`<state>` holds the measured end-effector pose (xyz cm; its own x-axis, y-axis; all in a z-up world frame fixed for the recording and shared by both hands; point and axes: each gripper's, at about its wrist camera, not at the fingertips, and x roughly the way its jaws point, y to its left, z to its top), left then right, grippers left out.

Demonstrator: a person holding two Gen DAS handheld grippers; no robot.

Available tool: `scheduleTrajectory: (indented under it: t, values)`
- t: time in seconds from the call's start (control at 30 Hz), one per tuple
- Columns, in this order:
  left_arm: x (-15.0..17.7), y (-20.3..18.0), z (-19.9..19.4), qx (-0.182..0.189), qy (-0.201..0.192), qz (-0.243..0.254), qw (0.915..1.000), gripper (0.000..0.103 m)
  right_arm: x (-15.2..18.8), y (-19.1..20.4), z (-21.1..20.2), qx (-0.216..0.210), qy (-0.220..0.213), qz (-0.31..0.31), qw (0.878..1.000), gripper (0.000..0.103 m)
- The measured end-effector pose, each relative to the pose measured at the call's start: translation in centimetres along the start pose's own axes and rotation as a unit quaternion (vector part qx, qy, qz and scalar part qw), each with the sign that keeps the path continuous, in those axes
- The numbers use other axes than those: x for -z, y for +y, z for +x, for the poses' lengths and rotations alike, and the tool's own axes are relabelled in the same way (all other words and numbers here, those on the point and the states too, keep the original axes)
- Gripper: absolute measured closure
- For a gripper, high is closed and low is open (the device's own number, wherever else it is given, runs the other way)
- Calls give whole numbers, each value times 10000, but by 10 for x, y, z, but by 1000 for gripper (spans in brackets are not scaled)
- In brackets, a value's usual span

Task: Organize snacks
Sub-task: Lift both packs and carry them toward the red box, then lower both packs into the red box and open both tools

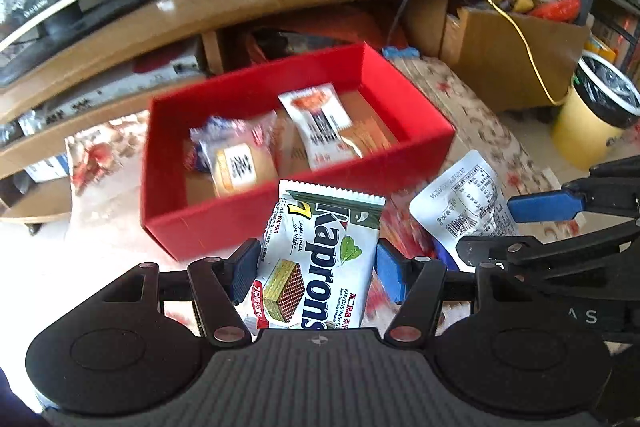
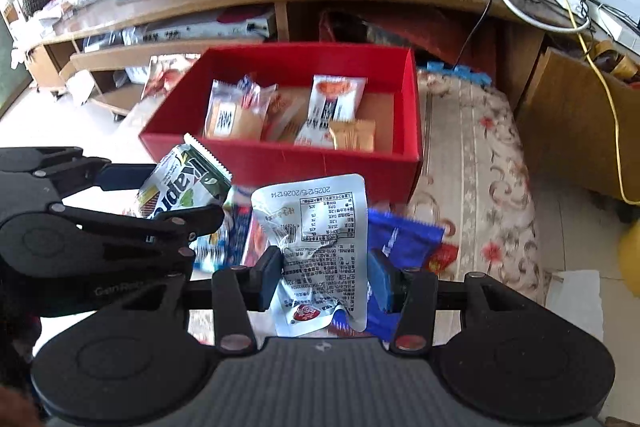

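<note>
Wafer packet sits clamped in the left gripper, long axis pointing toward the red box just ahead. The right gripper pinches a silver pouch likewise — printed back up, lengthwise toward the box's near wall, above the floral cloth.

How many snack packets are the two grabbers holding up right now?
2. The left gripper holds the Kaprons wafer packet; the right gripper holds the silver pouch. More packets lie beneath, partly hidden.
</note>
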<state>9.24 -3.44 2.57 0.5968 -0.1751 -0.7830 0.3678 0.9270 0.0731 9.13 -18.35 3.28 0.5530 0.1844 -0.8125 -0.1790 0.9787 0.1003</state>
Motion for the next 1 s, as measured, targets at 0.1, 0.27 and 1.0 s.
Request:
scheduleTrajectory:
  t: [0.1,0.27,1.0]
  values:
    - [-7,2,1,-106,-92,-27,9999,35,-8,0,2,42,-67,29,10000,58]
    - [-18,5,4,-270,-218,-58,9994,35,-21,-1,6,106,-137,53,9998,58]
    - [-77,39,49,-742,-380,-466,9954,36,-98,-8,58,302,-403,65,9987,58]
